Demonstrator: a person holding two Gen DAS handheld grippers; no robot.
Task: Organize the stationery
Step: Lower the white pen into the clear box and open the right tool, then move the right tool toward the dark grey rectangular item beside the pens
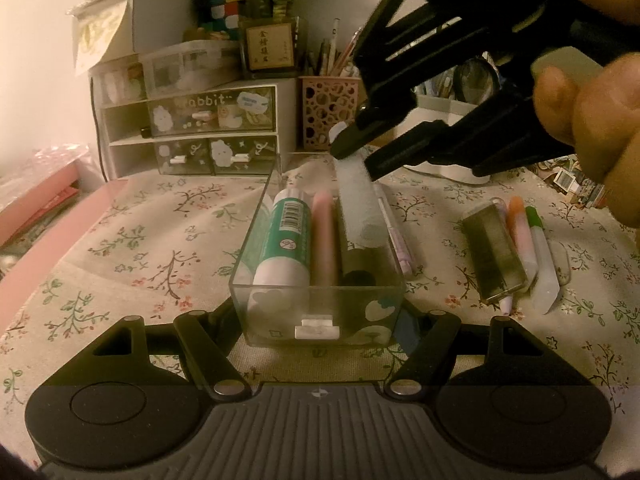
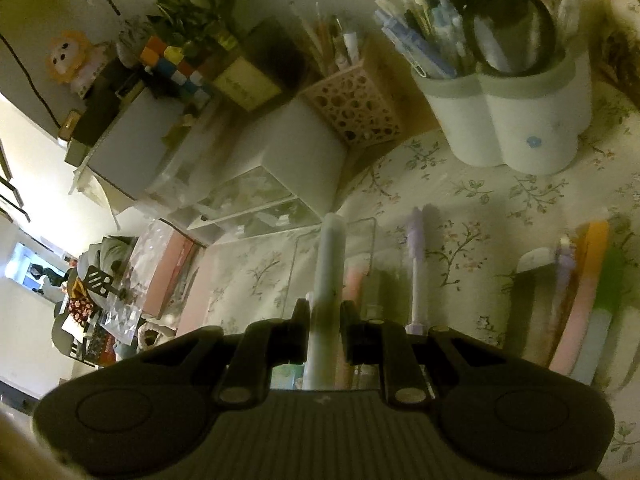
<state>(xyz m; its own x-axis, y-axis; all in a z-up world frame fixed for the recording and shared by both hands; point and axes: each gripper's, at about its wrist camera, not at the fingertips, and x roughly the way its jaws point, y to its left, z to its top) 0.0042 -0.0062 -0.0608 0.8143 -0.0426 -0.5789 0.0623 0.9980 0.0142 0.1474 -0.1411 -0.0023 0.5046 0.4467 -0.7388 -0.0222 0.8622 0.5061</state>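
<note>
The drawer box (image 1: 316,308) is clear glossy plastic. Under it lies a matt floral cloth (image 1: 152,248). The white pen (image 2: 329,280) looks smooth, frosted plastic.
</note>
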